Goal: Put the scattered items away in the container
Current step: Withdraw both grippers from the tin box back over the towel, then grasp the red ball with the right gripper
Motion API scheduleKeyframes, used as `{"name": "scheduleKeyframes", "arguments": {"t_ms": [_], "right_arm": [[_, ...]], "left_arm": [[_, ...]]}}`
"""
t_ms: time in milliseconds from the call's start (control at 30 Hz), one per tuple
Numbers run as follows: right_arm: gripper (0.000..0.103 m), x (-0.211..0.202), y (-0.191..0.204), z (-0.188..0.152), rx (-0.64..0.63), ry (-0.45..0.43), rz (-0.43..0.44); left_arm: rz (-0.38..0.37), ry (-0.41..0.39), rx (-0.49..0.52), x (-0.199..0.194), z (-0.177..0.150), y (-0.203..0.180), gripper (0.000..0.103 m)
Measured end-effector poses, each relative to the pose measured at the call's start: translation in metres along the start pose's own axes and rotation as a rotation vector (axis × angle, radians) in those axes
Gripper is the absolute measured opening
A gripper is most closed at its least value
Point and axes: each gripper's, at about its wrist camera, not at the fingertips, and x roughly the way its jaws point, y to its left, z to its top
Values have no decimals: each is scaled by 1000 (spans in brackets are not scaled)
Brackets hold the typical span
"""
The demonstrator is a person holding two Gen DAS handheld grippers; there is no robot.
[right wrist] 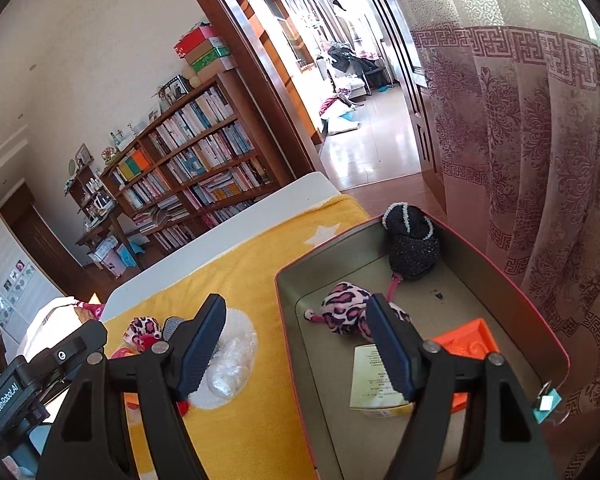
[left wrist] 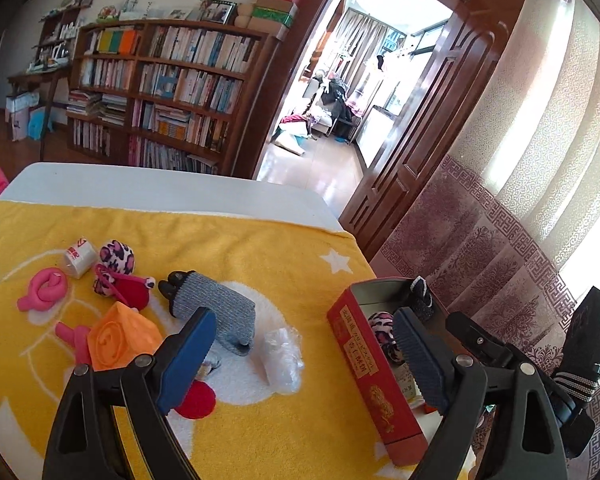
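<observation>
A red tin box [left wrist: 364,364] stands at the right of the yellow towel [left wrist: 260,248]; in the right wrist view its grey inside [right wrist: 332,392] holds a black sock ball [right wrist: 414,248], a leopard sock [right wrist: 346,308], an orange tile [right wrist: 466,342] and a paper packet [right wrist: 374,380]. On the towel lie a grey sock [left wrist: 220,312], clear plastic wrap [left wrist: 282,354], an orange block [left wrist: 120,338], a pink knot [left wrist: 44,289], a white roll [left wrist: 80,257] and a leopard sock ball [left wrist: 118,257]. My left gripper [left wrist: 304,360] is open above the towel beside the box. My right gripper [right wrist: 296,344] is open and empty over the box's left wall.
A bookcase [left wrist: 168,92] stands behind the table. An open doorway [left wrist: 352,92] and patterned curtains [left wrist: 520,200] are on the right. The table's white edge [left wrist: 160,184] runs beyond the towel. A small padlock [right wrist: 546,400] hangs at the box's right rim.
</observation>
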Motion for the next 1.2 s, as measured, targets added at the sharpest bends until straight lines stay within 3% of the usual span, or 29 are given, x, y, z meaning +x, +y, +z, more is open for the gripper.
{"name": "scheduleKeyframes", "arguments": {"t_ms": [600, 800, 1200], "right_arm": [[78, 31, 111, -48, -230, 107, 114], [78, 47, 133, -72, -295, 178, 146], [78, 74, 150, -108, -357, 292, 161]], "left_arm": [[258, -65, -191, -51, -15, 149, 91], [282, -30, -217, -46, -24, 172, 91], [271, 8, -225, -32, -30, 182, 91]]}}
